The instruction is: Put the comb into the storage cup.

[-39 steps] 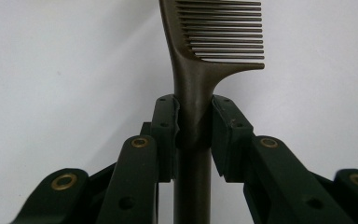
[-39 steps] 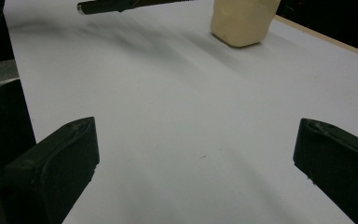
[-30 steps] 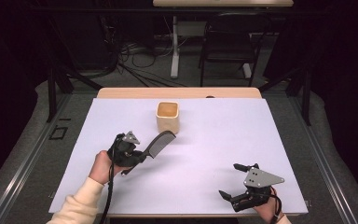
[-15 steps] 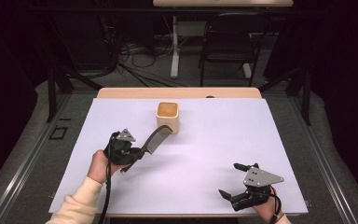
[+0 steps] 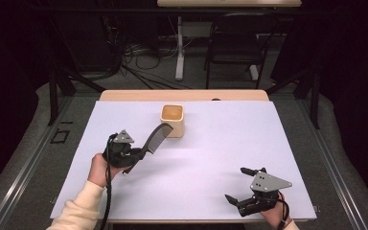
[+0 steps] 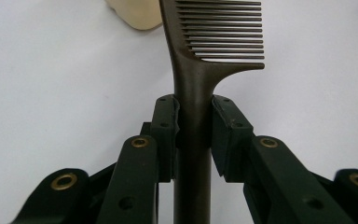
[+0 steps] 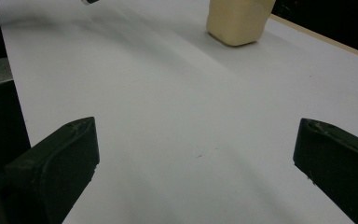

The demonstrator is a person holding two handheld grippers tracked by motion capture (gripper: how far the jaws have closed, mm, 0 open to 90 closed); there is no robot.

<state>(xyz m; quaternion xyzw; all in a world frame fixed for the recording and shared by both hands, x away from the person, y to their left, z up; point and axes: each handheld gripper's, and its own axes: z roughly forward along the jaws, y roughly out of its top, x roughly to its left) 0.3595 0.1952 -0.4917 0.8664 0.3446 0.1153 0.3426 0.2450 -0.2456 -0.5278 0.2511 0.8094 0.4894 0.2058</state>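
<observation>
Comb (image 5: 157, 137): dark, one-piece, probably hard plastic; judged light and stiff, with thin teeth likely the weakest part. Smooth handle, so some risk of slipping or pivoting under a loose pinch. Best taken on the handle just below the tooth row, flat faces against the pads, never on the teeth.

Held off the table (image 5: 211, 143), left of centre, head raised toward 1 o'clock, tip near or over the cup (image 5: 173, 120) at 12 o'clock; contact with the cup cannot be told.

Left gripper (image 6: 193, 126): closed on the comb handle, both pads pressed flat against its sides just below the teeth, handle running back between the jaws.

Right gripper (image 7: 196, 149): jaws spread wide, holding nothing, bare table between them; in the high view near the edge at 5 o'clock, well apart from comb and cup.
</observation>
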